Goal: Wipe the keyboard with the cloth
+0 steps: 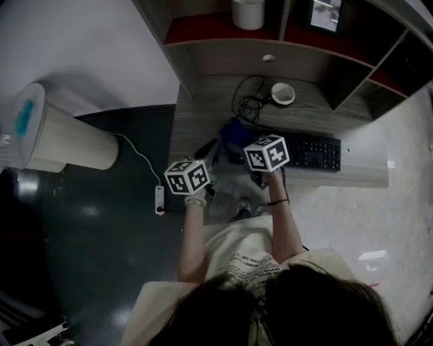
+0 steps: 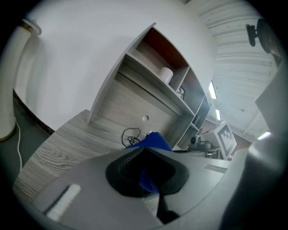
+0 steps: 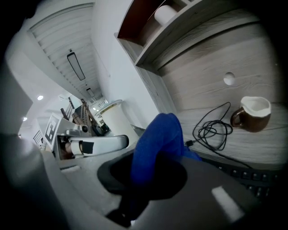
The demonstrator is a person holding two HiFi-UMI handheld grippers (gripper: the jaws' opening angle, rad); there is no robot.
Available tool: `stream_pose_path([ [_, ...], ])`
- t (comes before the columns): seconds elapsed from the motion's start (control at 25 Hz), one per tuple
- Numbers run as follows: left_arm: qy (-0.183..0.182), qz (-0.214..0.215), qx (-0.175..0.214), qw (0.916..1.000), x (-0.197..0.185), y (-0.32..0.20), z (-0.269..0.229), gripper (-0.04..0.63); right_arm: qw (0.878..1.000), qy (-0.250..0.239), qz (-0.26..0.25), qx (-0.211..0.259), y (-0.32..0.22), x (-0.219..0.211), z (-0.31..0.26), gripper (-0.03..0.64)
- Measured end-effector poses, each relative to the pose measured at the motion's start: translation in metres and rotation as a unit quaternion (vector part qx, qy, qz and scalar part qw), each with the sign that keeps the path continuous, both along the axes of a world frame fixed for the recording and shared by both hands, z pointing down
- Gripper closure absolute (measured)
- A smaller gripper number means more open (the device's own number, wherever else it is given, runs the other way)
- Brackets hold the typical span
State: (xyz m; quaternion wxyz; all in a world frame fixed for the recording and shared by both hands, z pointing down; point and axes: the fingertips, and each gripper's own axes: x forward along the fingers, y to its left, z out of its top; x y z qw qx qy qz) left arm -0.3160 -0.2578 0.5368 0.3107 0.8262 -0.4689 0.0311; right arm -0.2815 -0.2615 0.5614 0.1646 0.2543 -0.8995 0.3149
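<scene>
Cloth (image 3: 157, 139), blue and bunched, is clamped by both left gripper (image 2: 145, 173) and right gripper (image 3: 144, 177) near the keyboard's (image 1: 314, 153) left end; a trailing fold might snag the cable (image 1: 249, 103) or nudge the mug (image 1: 282, 94).

Fisheye views are dim, dark-cornered and blurred up close

Office, desk (image 1: 203, 115), keyboard (image 1: 312, 151), shelves (image 1: 270, 30)

mug (image 1: 282, 94) on desk (image 1: 203, 101) | coiled black cable (image 1: 247, 103) just left of mug | white cylinder (image 1: 248, 12) on shelf behind mug | ribbed white bin (image 1: 67, 140) on floor well left of mug
</scene>
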Motion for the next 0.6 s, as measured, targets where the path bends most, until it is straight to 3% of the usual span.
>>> stream_pose_path([
  [0.6, -0.002, 0.047, 0.081, 0.9957, 0.019, -0.005, -0.056, 0.592, 0.995, -0.090, 0.034, 0.025, -0.004, 0.032, -0.052, 0.557],
])
